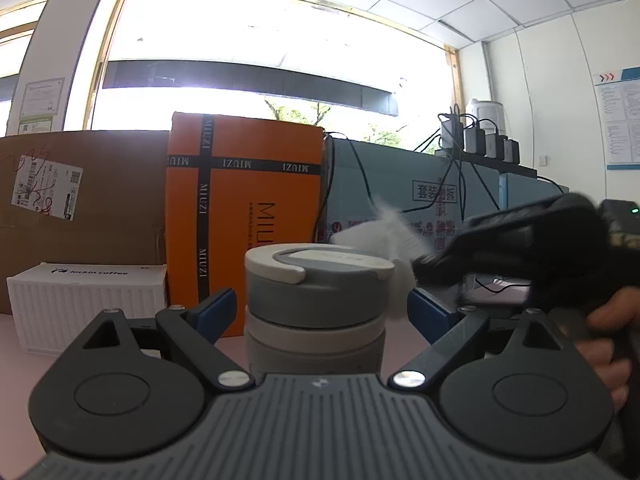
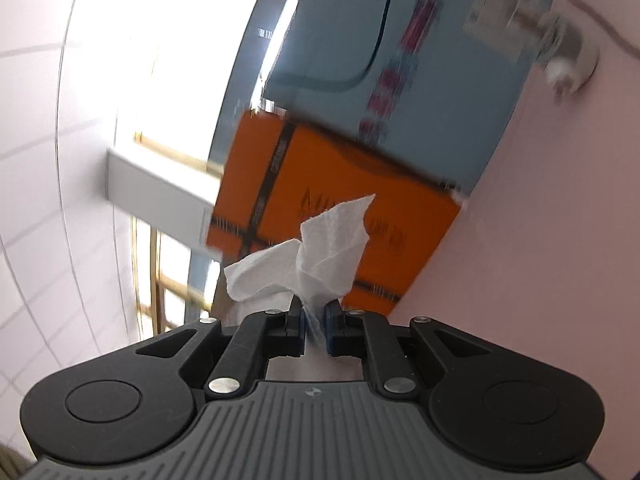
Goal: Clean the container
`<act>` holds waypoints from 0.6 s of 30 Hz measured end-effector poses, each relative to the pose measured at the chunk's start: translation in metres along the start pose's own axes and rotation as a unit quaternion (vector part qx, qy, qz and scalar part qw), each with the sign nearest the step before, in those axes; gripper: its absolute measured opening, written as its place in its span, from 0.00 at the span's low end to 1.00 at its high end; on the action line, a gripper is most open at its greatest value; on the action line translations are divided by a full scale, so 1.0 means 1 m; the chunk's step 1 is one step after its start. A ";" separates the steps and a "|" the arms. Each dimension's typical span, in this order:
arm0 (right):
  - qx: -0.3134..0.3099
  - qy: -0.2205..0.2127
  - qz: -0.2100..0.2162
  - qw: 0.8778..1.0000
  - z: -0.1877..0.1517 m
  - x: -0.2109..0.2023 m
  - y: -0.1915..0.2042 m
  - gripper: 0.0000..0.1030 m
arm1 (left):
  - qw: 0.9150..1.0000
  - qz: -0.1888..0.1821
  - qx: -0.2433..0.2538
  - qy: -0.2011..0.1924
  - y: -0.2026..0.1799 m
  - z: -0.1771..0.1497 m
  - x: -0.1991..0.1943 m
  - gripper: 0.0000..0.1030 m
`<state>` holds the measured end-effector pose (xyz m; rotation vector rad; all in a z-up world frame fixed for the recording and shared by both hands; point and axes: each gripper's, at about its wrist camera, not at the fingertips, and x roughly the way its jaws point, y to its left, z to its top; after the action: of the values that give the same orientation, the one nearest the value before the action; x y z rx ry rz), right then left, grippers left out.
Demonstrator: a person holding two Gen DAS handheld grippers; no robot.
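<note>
A grey and white lidded container (image 1: 318,304) stands upright on the pink table, between the blue pads of my left gripper (image 1: 320,312). The jaws are spread wide and do not touch its sides. My right gripper (image 2: 314,326) is shut on a crumpled white tissue (image 2: 310,258). In the left wrist view the right gripper (image 1: 500,248) comes in from the right, blurred, holding the tissue (image 1: 384,240) at the right edge of the container's lid.
An orange MIUZI box (image 1: 256,200), a brown carton (image 1: 80,208) and a light blue carton (image 1: 404,196) stand behind the container. A white luckin coffee box (image 1: 86,304) sits at the left. Chargers and cables (image 1: 480,140) lie on the blue carton.
</note>
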<state>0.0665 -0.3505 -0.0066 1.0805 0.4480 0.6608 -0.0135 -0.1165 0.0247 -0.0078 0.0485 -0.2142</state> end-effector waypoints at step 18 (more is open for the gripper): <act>-0.044 0.032 -0.101 0.993 -0.021 0.010 -0.016 0.11 | 1.000 0.001 -0.004 0.002 0.002 -0.003 0.002 0.78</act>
<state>0.0649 -0.3343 -0.0302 0.9192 0.5702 0.5309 -0.0111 -0.1152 0.0220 -0.0146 0.0529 -0.2119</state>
